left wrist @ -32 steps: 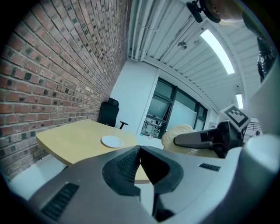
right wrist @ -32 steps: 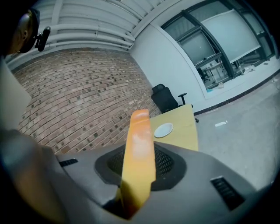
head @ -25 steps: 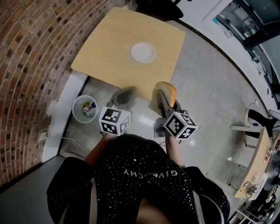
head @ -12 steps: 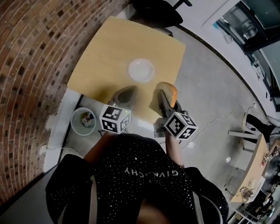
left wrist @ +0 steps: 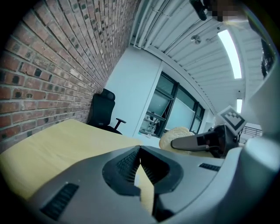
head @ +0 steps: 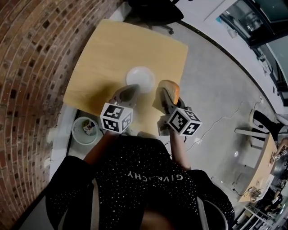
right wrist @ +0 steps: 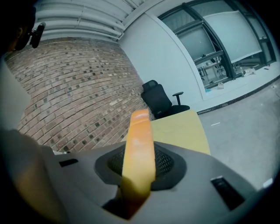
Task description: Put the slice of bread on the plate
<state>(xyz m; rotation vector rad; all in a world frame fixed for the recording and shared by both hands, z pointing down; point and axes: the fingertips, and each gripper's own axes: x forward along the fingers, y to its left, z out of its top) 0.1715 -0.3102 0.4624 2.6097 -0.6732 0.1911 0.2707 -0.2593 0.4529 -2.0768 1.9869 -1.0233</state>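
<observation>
Brickwork (head: 31,67) fills the left side of the head view, and grey floor (head: 216,90) spreads to the right. Between them stands a pale wooden tabletop (head: 112,54). A black office chair (head: 153,11) sits past its far edge, and a white wire bin (head: 84,130) stands on the floor by its near left corner. The person (head: 144,188), in a dark speckled top, stands at the near edge with both arms reaching over it.

A white plate (head: 139,77) lies on the tabletop, closer to the near edge and the right edge than to the far ones.

The left tongs (head: 128,93) reach in from the near edge, tips just beside the plate's near rim. Their tips (left wrist: 140,151) meet with nothing held between them.

The right tongs (head: 168,98) are clamped on the slice of bread (head: 171,89). The slice stands on edge between the pads, its orange-brown crust (right wrist: 139,144) facing the camera. It is held above the tabletop close to the right edge, just beside the plate and not on it.
</observation>
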